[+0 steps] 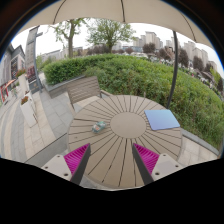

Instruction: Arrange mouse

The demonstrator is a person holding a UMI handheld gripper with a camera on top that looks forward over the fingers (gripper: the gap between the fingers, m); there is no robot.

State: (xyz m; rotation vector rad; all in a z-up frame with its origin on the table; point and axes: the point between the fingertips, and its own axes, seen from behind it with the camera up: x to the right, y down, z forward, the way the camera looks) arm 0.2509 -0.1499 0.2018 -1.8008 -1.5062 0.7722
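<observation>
A small grey mouse [99, 126] lies on the round wooden slatted table [120, 150], left of the table's centre disc. A blue-grey mouse mat [161, 120] rests flat on the far right part of the table, well apart from the mouse. My gripper [112, 166] hovers over the near side of the table, open, with only bare slats between the magenta pads [77, 157]. The mouse is ahead of the left finger and the mat is ahead of and beyond the right finger.
A wooden chair [85, 90] stands behind the table on the left. A dark parasol pole [173, 68] rises at the right behind the mat. A green hedge [130, 72], trees and buildings lie beyond; paving runs along the left.
</observation>
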